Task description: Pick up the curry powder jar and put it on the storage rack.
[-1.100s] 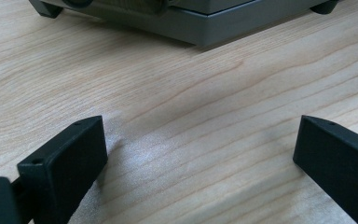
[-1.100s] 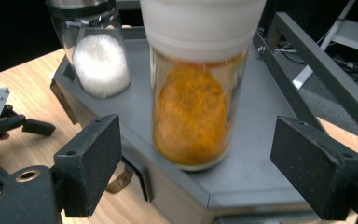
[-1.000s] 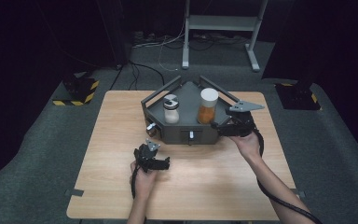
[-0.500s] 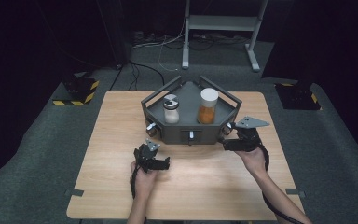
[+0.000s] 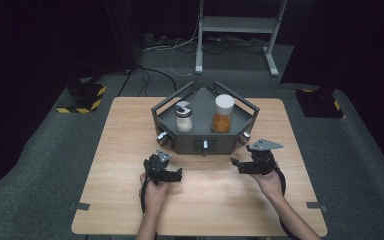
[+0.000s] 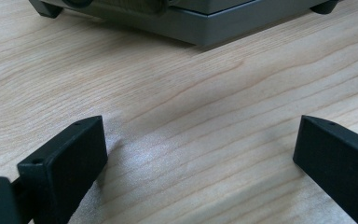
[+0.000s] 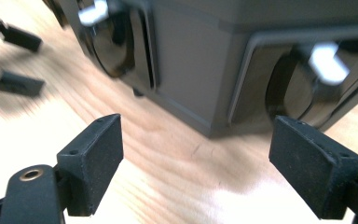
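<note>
Wooden bench (image 5: 200,210) holds everything. Near the person, the left gripper (image 5: 177,175) sits low over the wood with its jaws wide and nothing between them. The right gripper (image 5: 236,165) is low too, jaws apart and empty, pointing at the grey box (image 5: 205,142) just beside it. On top of the box stand a small shaker (image 5: 183,117) and an orange jar (image 5: 222,113) with a white lid.

Wooden table (image 5: 120,200) — grey tray unit (image 5: 203,145) on top
</note>
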Available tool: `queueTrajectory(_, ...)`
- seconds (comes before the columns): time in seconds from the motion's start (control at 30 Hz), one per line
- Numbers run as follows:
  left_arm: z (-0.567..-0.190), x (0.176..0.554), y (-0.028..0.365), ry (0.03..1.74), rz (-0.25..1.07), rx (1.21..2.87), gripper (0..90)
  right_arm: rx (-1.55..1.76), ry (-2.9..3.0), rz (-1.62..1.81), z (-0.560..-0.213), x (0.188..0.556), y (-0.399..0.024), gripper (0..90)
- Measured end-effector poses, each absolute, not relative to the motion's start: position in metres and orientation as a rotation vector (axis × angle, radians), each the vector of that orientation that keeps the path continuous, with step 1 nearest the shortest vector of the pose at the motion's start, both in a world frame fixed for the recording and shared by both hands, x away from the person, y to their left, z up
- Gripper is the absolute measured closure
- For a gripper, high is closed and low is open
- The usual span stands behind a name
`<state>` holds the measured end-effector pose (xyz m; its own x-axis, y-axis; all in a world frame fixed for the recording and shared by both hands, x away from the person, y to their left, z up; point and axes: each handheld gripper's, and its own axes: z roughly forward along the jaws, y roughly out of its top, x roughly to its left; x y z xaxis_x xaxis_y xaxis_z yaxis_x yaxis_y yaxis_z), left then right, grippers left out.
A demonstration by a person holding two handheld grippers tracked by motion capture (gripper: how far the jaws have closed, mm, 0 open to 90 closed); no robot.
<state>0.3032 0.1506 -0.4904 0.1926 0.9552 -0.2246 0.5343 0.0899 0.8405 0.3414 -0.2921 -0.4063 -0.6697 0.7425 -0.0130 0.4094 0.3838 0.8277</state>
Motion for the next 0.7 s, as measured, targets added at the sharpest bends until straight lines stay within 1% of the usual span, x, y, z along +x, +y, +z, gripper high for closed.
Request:
queueTrajectory(0.4, -0.49, 0.303, 0.15, 1.463, 0.587, 1.565, 3.0, 1.084, 2.318, 1.117, -0.443, 0.346, -0.279, 16.9)
queueTrajectory(0.7, -0.491, 0.302, 0.15, 1.463, 0.588, 1.562, 3.3, 1.106, 2.318, 1.054, -0.455, 0.342, -0.267, 16.0)
